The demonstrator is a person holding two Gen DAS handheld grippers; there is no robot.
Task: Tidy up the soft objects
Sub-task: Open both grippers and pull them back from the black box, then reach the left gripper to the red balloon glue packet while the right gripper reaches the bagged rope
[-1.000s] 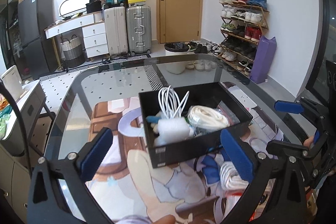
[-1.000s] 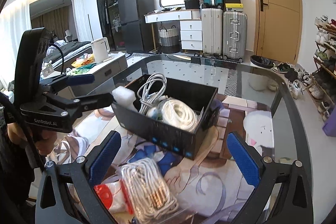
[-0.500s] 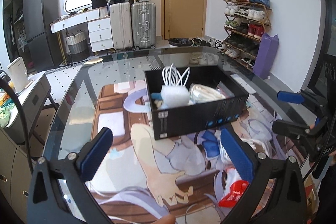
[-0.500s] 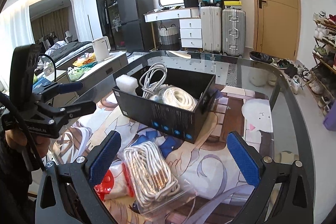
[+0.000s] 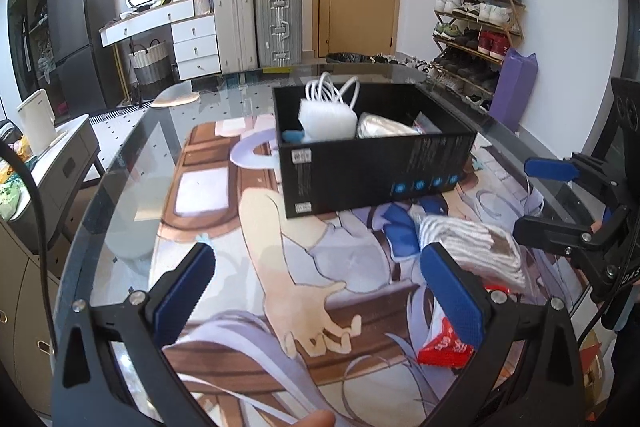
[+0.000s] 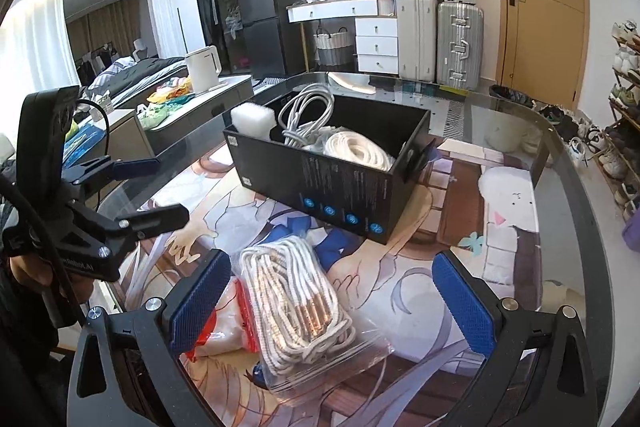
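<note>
Blue-padded fingers (image 6: 460, 307) of the right gripper (image 6: 326, 303) are standing wide apart at the bottom of the right wrist view, gripping nothing. Between them, lower centre of the frame, a clear bag of white rope (image 6: 298, 311) is lying on the counter (image 6: 560, 155), closer to the left-hand pad, with copper-coloured ends showing through the plastic. A red-and-white packet (image 6: 224, 331) is sitting partly under the bag, at that same pad.

Fingers (image 5: 182, 293) of the left gripper (image 5: 316, 297) are likewise spread apart and empty at the bottom of the left wrist view, over the printed mat. There the bag of rope (image 5: 472, 247) is lying just beyond the right-hand pad.

At mid-frame a black box (image 6: 340, 183) is holding a coil of white rope (image 6: 358, 149), looped white cables (image 6: 308, 115) and a white foam block (image 6: 253, 118) that is sticking up above its rim.
</note>
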